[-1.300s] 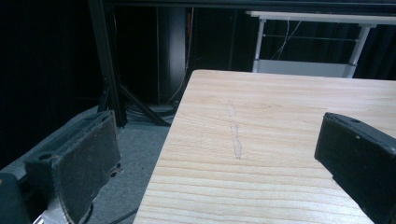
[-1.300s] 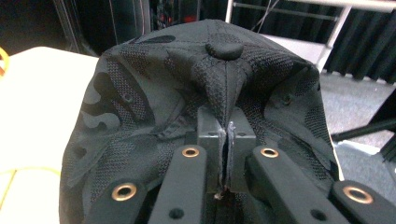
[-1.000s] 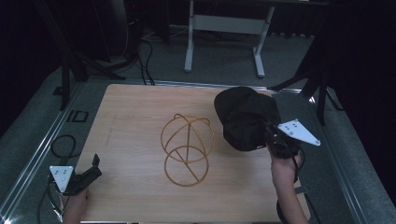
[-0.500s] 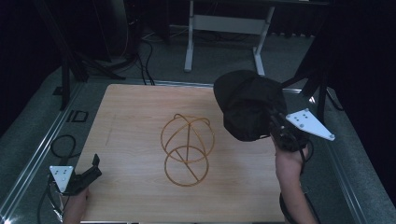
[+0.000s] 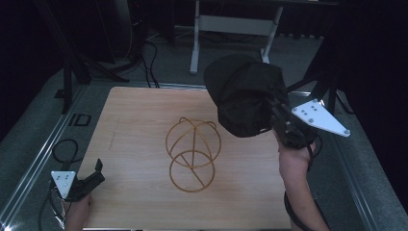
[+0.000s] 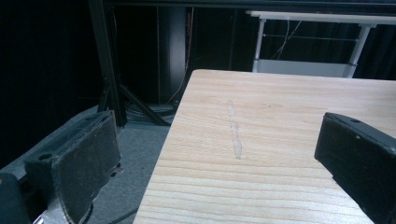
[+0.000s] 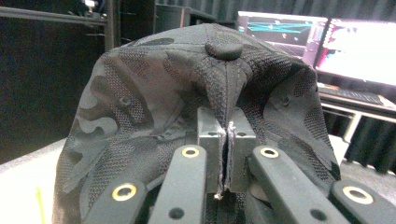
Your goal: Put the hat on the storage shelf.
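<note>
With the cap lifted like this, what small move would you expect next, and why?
Probably a short carry toward the table's middle to bring the black cap above the wire hat stand. The right gripper is shut on the cap's fabric, holding it off the table beside the stand, while the left gripper sits open at the near corner.

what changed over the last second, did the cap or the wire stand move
The right gripper, shut on the black cap, lifted it off the table's right side and up toward the far edge; it now hangs in the air, right of the wire stand. The stand stayed put on the table, and the left gripper stayed open at the near left corner.
</note>
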A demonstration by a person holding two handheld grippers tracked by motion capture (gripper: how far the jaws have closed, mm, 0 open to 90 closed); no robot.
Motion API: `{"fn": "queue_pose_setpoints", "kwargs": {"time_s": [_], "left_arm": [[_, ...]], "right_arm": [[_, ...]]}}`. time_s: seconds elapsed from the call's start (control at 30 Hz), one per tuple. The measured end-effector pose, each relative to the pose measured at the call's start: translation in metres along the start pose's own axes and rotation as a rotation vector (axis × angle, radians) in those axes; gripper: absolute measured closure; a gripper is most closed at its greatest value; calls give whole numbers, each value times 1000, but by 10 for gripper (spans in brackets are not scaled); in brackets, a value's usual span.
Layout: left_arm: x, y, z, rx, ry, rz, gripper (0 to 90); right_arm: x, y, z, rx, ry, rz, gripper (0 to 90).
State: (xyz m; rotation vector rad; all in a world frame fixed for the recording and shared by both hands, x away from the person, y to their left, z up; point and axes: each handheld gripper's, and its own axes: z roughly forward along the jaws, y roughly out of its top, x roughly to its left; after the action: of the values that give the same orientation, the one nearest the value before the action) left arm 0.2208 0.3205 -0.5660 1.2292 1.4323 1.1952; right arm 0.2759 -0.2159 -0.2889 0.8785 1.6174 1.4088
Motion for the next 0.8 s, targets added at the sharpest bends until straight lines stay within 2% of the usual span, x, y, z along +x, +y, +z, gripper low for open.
{"fn": "queue_pose_setpoints", "kwargs": {"time_s": [0.37, 0.8], "left_arm": [[0, 0, 0, 0, -2, 0, 5], [0, 0, 0, 0, -3, 2, 5]], "right_arm": [[37, 17, 7, -30, 111, -20, 873], [75, 21, 13, -29, 252, -30, 873]]}}
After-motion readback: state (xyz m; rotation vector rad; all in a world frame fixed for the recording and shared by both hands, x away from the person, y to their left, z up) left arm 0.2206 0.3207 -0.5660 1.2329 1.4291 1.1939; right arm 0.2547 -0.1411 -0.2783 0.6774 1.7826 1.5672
